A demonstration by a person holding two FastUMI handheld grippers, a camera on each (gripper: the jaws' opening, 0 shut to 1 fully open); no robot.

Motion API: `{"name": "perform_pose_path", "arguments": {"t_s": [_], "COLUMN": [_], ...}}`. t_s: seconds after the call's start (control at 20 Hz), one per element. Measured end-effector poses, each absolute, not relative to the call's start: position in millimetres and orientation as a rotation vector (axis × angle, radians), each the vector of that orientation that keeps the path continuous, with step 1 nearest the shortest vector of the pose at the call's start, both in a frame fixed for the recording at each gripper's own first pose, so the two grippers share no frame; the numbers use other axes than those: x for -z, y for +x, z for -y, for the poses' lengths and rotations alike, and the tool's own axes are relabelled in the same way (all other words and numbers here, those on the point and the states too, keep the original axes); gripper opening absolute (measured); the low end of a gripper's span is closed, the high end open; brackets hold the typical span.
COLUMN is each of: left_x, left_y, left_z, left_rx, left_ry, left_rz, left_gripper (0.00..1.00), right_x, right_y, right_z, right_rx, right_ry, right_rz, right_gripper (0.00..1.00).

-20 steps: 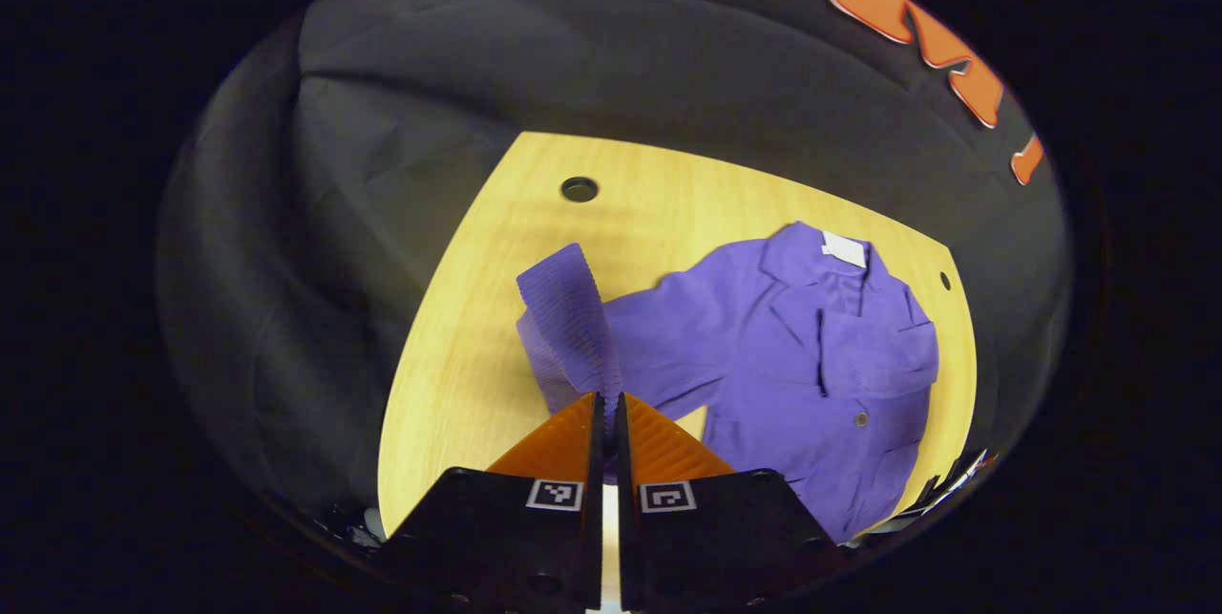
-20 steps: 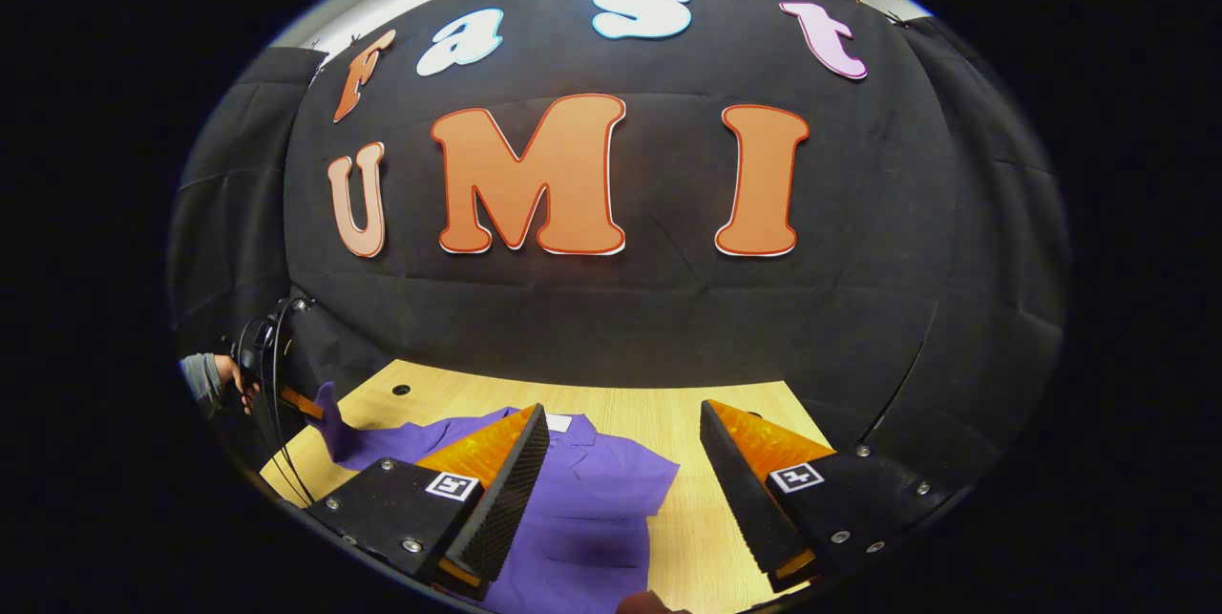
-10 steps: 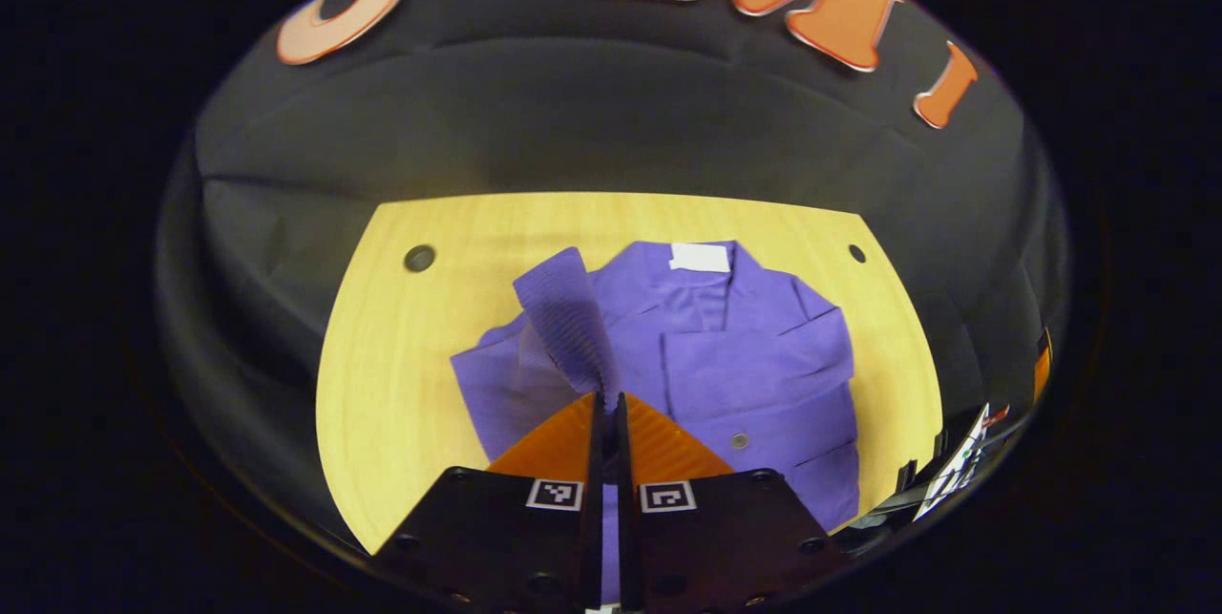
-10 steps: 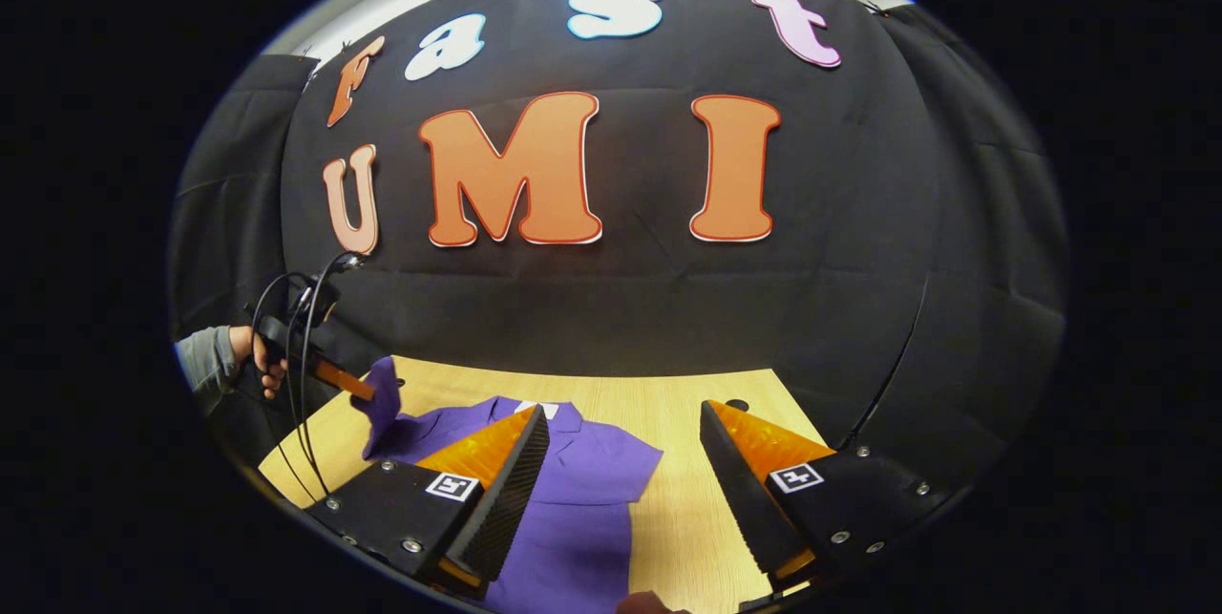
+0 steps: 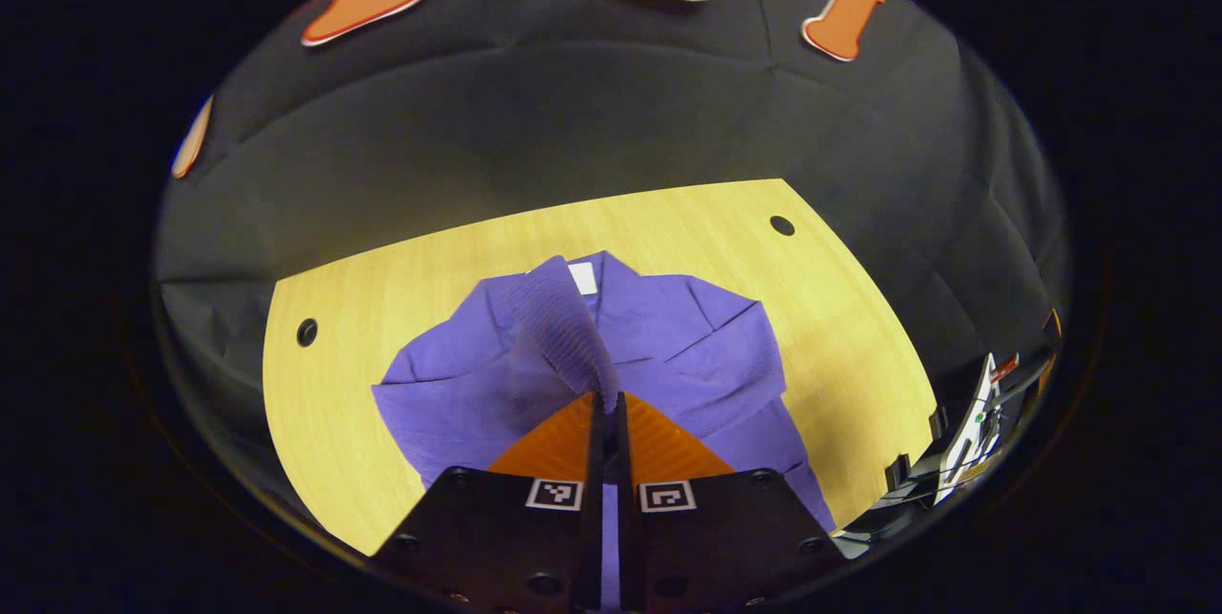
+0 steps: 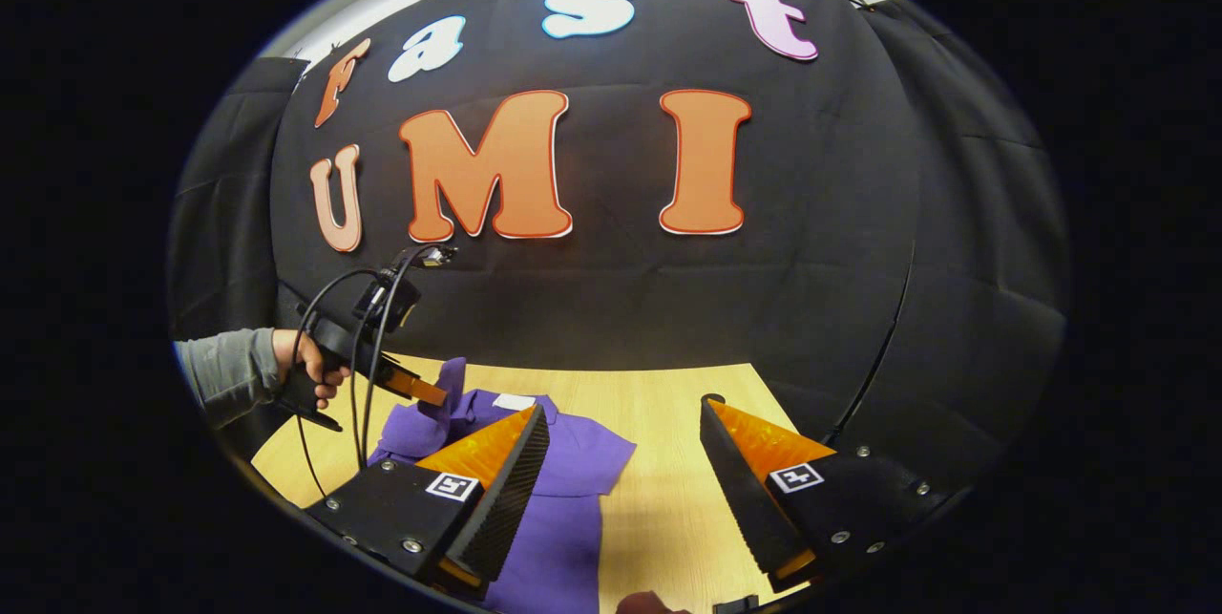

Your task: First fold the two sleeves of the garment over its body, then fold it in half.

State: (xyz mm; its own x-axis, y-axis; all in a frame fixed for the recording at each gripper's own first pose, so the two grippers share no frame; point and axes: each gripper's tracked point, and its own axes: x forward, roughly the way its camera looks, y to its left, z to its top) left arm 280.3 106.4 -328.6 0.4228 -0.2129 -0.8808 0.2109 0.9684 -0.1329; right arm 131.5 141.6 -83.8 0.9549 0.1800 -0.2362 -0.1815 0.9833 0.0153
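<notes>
Cuff (image 5: 563,332) of the soft, limp purple jacket (image 5: 687,356) on the bench (image 5: 859,328) is pinched in my left claw (image 5: 607,401), lifted over its body, while my right claw (image 6: 621,461) gapes wide.

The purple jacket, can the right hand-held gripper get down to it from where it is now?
Probably yes. The right hand-held gripper hangs open above the purple jacket and the table, with nothing between them. The left hand-held gripper holds the sleeve cuff off to the side.

Recording booth, black cloth wall (image 6: 811,308), wooden table (image 5: 840,328)
</notes>
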Motion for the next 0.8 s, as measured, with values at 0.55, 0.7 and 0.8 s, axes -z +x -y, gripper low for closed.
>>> {"name": "perform_pose_path", "arguments": {"t_s": [0.55,0.7,0.8], "left_x": [335,317,303], "left_y": [296,290,281], "left_z": [-27,-45,-62], "left_rx": [0.381,0.37,0.35], "left_ry": [0.087,0.11,0.109], "left_rz": [-1.006,-0.958,-0.924], "left_gripper": [0.66,0.98,0.98], "right_x": [93,98,101], "right_y": [140,142,143], "right_z": [-128,-136,-143], "right_rx": [-0.169,-0.178,-0.188], "right_ry": [-0.011,-0.009,-0.007], "right_rz": [-0.274,-0.283,-0.291], "right_gripper": [0.95,0.95,0.95]}}
